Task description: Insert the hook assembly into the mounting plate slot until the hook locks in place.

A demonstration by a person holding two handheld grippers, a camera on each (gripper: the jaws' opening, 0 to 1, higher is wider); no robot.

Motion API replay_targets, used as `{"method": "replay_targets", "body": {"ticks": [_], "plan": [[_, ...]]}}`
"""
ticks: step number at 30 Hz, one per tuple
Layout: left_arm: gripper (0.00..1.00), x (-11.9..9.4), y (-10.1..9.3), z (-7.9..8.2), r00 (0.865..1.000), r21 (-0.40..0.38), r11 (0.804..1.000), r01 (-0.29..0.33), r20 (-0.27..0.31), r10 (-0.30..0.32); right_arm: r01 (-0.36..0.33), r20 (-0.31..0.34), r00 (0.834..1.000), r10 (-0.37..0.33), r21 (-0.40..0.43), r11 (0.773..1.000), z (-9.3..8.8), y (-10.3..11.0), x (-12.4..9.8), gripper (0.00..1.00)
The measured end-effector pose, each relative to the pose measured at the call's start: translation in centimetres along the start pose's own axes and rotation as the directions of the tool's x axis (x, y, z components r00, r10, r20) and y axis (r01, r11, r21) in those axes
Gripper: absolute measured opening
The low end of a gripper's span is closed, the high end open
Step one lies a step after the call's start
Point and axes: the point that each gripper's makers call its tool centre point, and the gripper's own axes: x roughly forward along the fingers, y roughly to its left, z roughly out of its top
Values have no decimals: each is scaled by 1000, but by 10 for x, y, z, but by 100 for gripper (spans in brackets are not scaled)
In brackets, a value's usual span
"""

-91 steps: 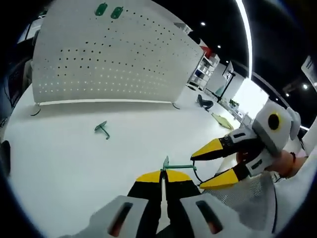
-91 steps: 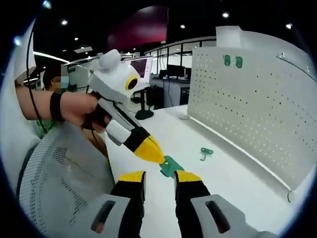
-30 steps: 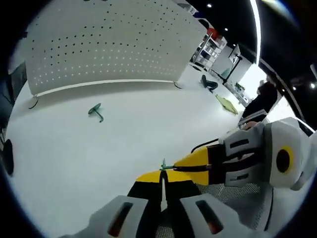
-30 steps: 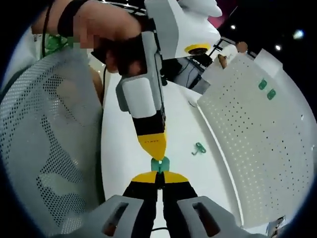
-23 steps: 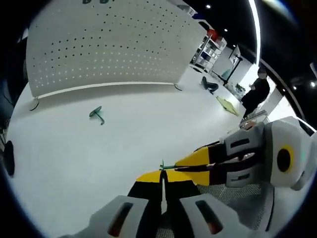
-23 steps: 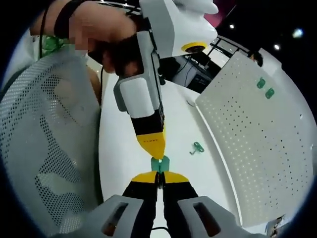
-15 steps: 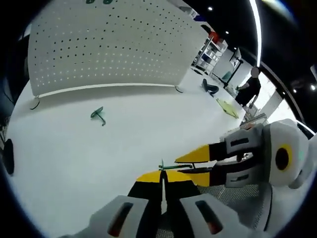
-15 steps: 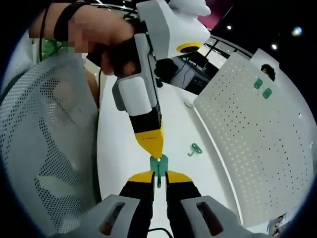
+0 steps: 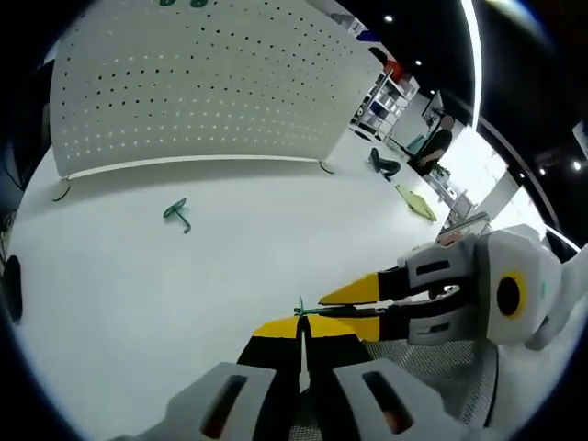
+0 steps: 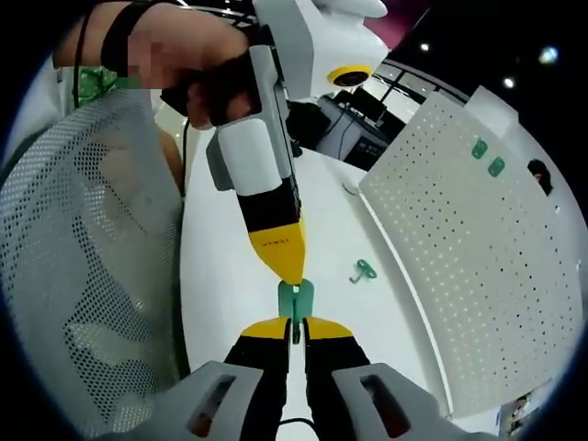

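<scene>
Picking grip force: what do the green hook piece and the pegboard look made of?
Green hook piece: looks like moulded plastic, uniform teal, matte; painted metal not excluded. Pegboard: thin white sheet, regular punched holes, smooth, standing on small feet; likely painted metal or plastic, cannot tell which.

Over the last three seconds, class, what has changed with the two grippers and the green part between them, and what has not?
The right gripper, open and apart three seconds ago, came in and closed on the green hook part held by the left gripper; its jaws then eased slightly apart. The left gripper stayed shut on the part. The loose hook on the table and the pegboard did not move.
</scene>
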Motion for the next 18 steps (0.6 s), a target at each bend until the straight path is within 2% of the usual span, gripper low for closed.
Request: {"method": "replay_targets", "body": {"ticks": [9,13,18], "plan": [[1,1,1,-1,1000,4,1000,11,5,-11,-3,8,1000,3,20,1000,1,1,-2,1],[1,2,4,-3,1000,24,1000,-3,-2,3,-4,41,999,3,44,999,8,1,-5,1],[1,0,3,1,1000,38,999,-5,0,5,-8,27,1000,7,46,999,5,2,-2,1]]}}
